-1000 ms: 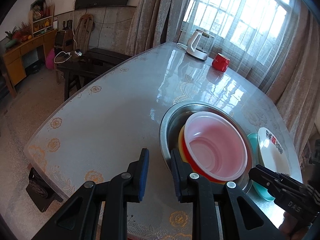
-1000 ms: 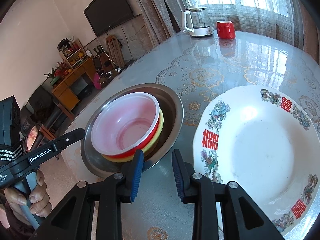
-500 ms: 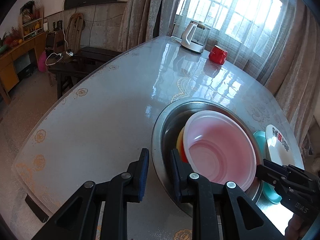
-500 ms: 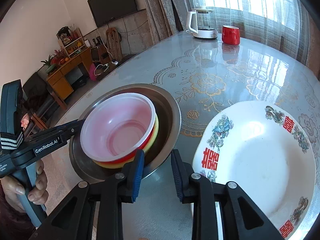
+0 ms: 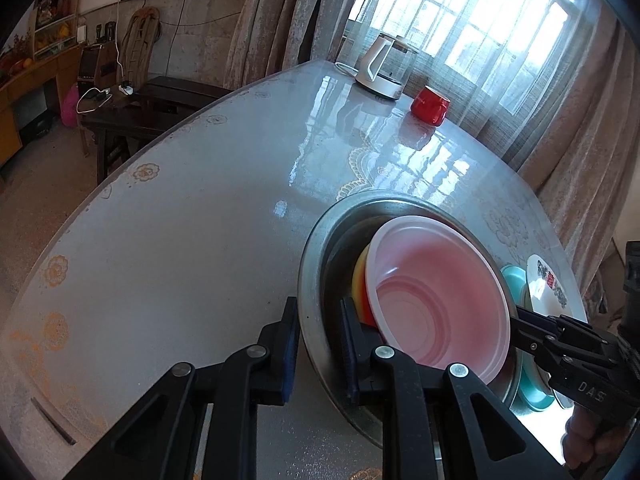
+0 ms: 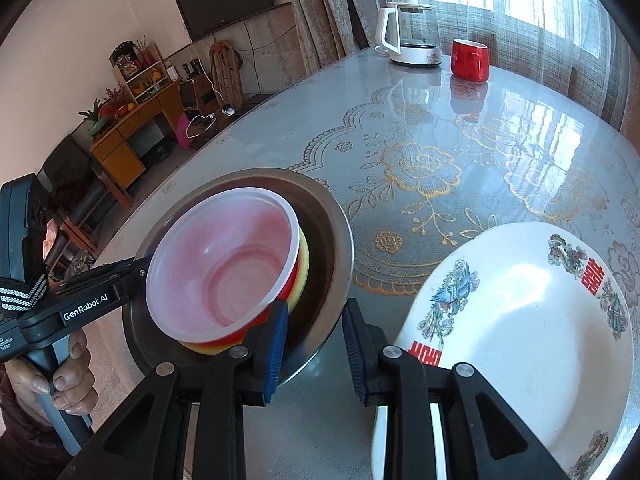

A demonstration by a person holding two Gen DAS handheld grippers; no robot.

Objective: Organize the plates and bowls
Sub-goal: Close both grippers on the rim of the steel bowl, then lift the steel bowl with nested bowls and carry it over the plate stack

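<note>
A steel basin [image 5: 320,240] [image 6: 340,248] holds a stack of bowls: a translucent pink bowl [image 5: 440,300] [image 6: 224,260] on a red one and a yellow one [image 6: 305,264]. My left gripper [image 5: 319,338] is open, its jaws on either side of the basin's near rim. My right gripper [image 6: 315,340] is open, straddling the opposite rim. A white plate with red characters and birds [image 6: 520,332] lies right of the basin, over a teal dish [image 5: 516,280]. The basin looks tilted.
A white kettle [image 6: 408,36] and a red mug [image 6: 470,60] stand at the far end of the glass-topped table [image 6: 420,128]. The table edge runs along the left; a dark bench [image 5: 160,100] and wooden cabinets [image 6: 132,124] stand beyond it.
Both grippers have moved in onto the basin's rim from opposite sides. The basin with its bowls now appears tipped and closer to both cameras.
</note>
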